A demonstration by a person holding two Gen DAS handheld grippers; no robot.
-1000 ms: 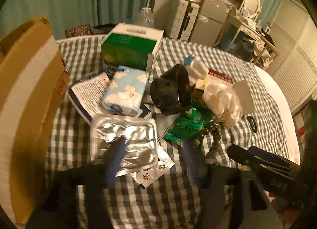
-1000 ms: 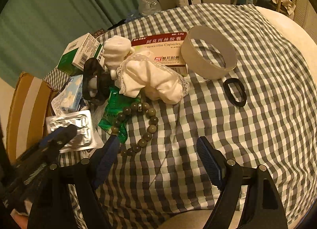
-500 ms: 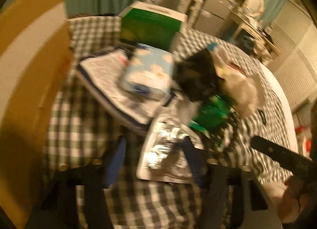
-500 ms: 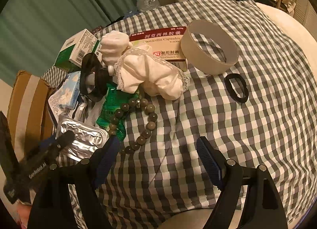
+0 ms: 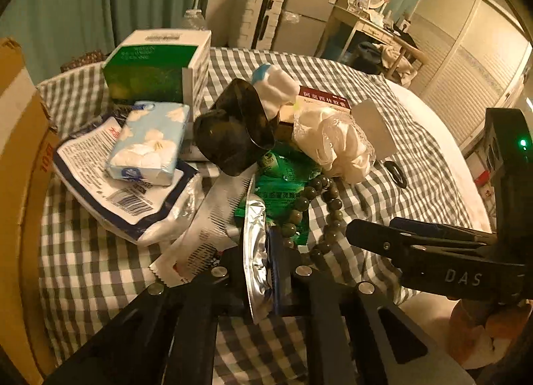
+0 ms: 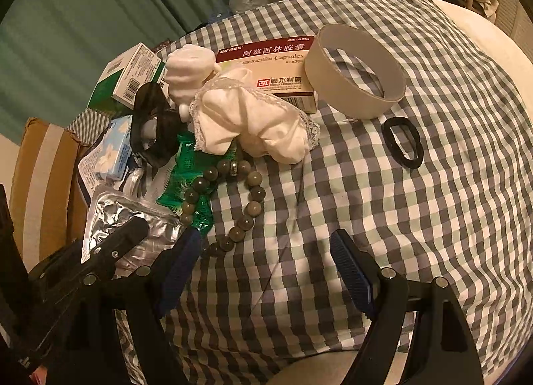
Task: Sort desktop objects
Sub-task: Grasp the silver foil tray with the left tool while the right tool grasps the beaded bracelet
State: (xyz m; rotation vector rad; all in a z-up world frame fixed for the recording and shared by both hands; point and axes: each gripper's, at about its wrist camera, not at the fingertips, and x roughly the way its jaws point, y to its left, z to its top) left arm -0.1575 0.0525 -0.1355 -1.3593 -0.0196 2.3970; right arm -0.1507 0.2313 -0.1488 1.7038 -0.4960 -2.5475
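Observation:
My left gripper [image 5: 258,271] is shut on a silver foil blister pack [image 5: 256,251], held on edge just above the checked tablecloth; the pack also shows in the right wrist view [image 6: 123,218]. My right gripper [image 6: 266,268] is open and empty over bare cloth, beside a string of dark green beads [image 6: 230,198]. Clutter lies ahead: a green sachet [image 5: 283,182], a white lace cloth [image 6: 253,122], a black case [image 5: 233,132], a tissue pack [image 5: 150,145], a green-and-white box [image 5: 156,65], a red medicine box [image 6: 273,62], a tape roll [image 6: 353,72] and a black hair tie [image 6: 401,142].
A brown cardboard box [image 5: 16,168] stands at the table's left edge. A printed white bag [image 5: 110,192] lies under the tissue pack, with a torn white wrapper [image 5: 206,235] next to it. Furniture stands behind the round table.
My left gripper has closed on the foil blister pack and lifted it on edge; it lay flat a second ago. My right gripper has stayed open, almost still.

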